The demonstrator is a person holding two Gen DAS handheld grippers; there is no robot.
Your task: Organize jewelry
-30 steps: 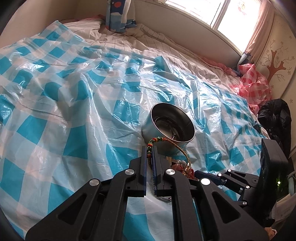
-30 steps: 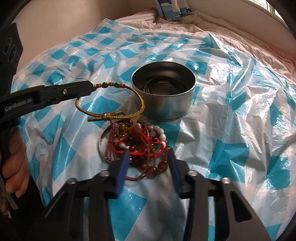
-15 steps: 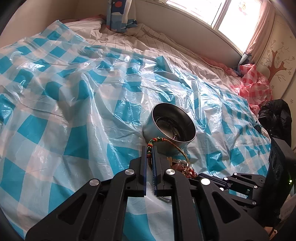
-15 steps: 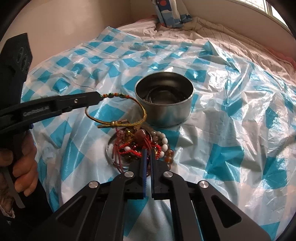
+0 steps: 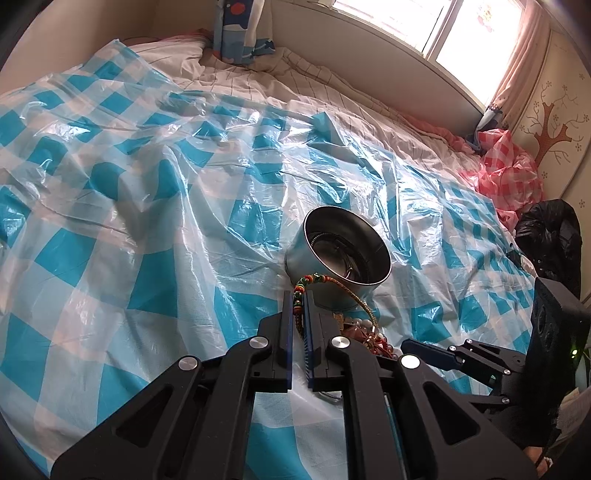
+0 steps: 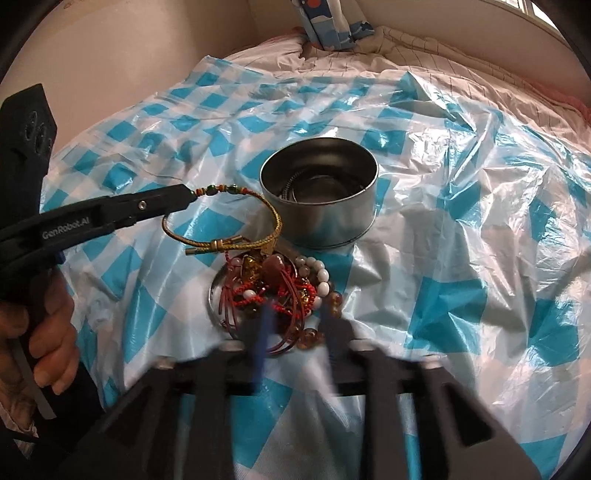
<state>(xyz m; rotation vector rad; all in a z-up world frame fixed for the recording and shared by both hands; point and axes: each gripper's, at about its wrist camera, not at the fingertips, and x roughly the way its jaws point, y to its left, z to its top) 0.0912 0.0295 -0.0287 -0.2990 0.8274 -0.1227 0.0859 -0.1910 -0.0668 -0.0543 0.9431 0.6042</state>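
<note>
My left gripper (image 5: 299,295) is shut on a gold cord bracelet (image 6: 255,218) with green and red beads (image 5: 301,286), holding it lifted just left of a round metal tin (image 6: 319,201). The tin (image 5: 343,254) holds some dark rings. A tangled pile of red cords and beads (image 6: 280,288) lies on a small metal lid in front of the tin. My right gripper (image 6: 295,325) is blurred, its fingers apart, at the near edge of the pile. The left gripper also shows in the right wrist view (image 6: 184,195).
A blue-and-white checked plastic sheet (image 5: 147,206) covers the bed. A blue patterned pillow (image 5: 240,33) stands at the far wall. A pink checked bag (image 5: 506,170) and a black bag (image 5: 550,236) lie at the right.
My right gripper shut half a second ago and has now opened again, blurred by motion. My left gripper has lifted the gold bracelet slightly higher beside the tin.
</note>
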